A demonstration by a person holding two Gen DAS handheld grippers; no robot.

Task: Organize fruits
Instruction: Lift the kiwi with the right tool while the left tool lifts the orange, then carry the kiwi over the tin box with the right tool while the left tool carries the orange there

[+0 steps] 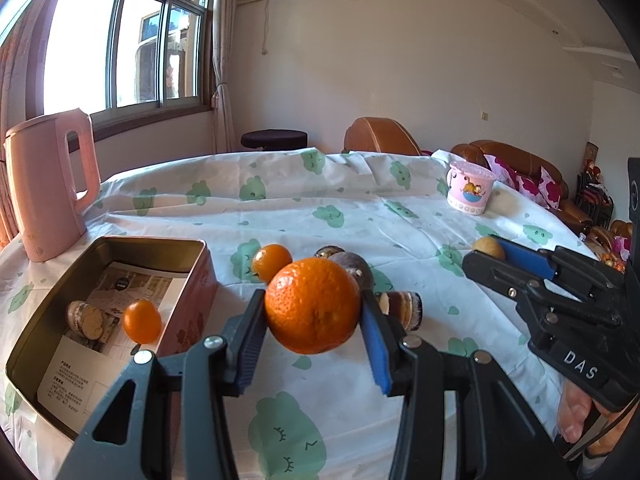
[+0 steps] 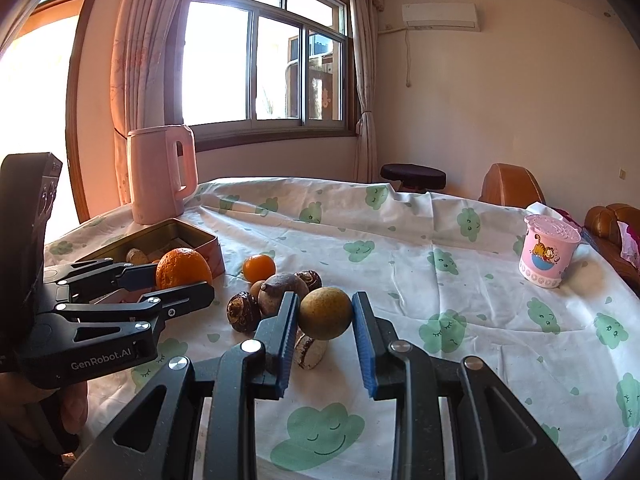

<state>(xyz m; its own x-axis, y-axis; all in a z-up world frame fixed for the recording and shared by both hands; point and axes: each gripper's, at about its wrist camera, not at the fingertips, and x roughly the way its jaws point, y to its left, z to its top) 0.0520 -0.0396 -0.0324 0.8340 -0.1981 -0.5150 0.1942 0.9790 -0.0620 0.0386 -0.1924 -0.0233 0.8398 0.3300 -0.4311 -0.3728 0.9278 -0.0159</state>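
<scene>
- The fruits are sitting partly in the grippers, partly in a loose cluster near the middle of the table, and partly inside the tin box [image 1: 188, 280] at the table's left edge.
- The left gripper [image 1: 314, 312] is clamping a large orange [image 1: 312, 304] between its blue pads and holding it clear of the tablecloth [image 1: 320, 200], just right of the box.
- The right gripper [image 2: 325, 314] is pinching a small brownish-yellow round fruit [image 2: 325, 312] with its jaws narrow, above the cluster.
- A small orange citrus [image 1: 142, 320] and a pale, rough slice-like piece [image 1: 85, 319] are lying inside the box on printed paper.
- Another small orange citrus [image 2: 259, 268] is resting on the cloth just beside the box's right wall.
- A greyish-brown round fruit [image 2: 280, 286] and several dark brown, water-chestnut-like pieces [image 2: 242, 310] are crowding together in the cluster; one pale-and-brown piece [image 2: 310, 352] is lying beneath the right gripper's fruit.
- A pink kettle [image 1: 48, 184] is standing at the far left corner behind the box.
- A pink cartoon cup [image 2: 548, 252] is standing well apart, towards the table's far right edge.
</scene>
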